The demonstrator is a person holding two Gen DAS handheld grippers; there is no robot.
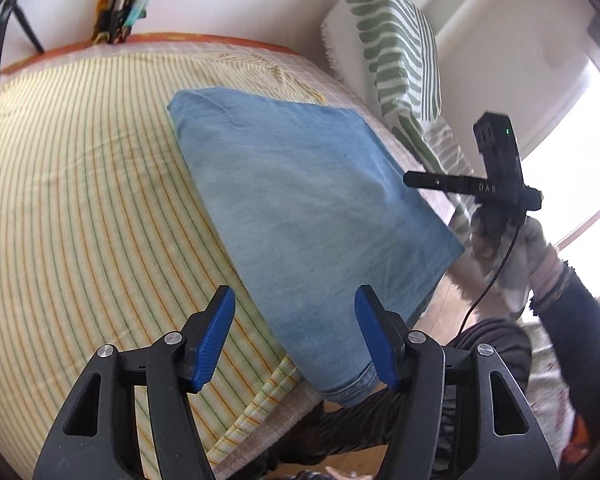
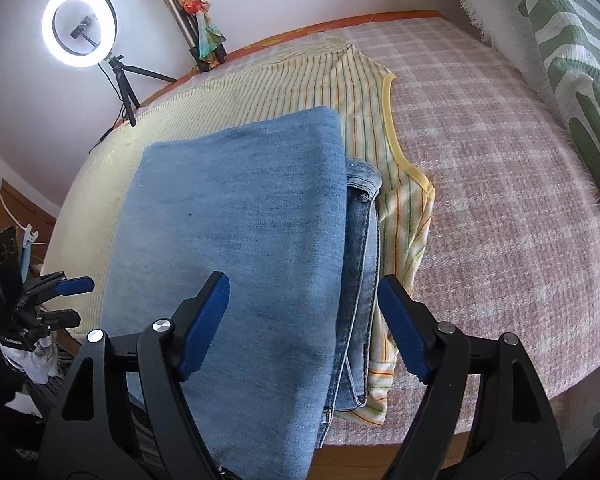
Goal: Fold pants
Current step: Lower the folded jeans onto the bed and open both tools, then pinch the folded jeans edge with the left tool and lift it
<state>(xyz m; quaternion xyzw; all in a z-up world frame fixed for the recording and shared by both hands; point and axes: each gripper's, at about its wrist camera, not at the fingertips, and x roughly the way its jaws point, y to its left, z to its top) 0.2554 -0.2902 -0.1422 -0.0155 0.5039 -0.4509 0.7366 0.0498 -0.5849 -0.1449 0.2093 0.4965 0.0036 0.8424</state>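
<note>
The light blue denim pants (image 1: 300,208) lie folded into a flat rectangle on a yellow striped cloth (image 1: 79,200) over the bed. In the right wrist view the pants (image 2: 239,240) show a folded top layer with the waistband and seams (image 2: 362,208) sticking out on the right. My left gripper (image 1: 295,336) is open and empty, above the near edge of the pants. My right gripper (image 2: 304,324) is open and empty, over the near end of the pants. The right gripper's body (image 1: 496,176) shows at the right of the left wrist view, the left gripper (image 2: 65,300) at the left of the right wrist view.
A pink checked blanket (image 2: 500,200) covers the bed to the right. A green and white patterned throw (image 1: 396,48) hangs at the far right. A lit ring light on a tripod (image 2: 79,26) stands by the wall. The bed's near edge (image 1: 283,412) drops to the floor.
</note>
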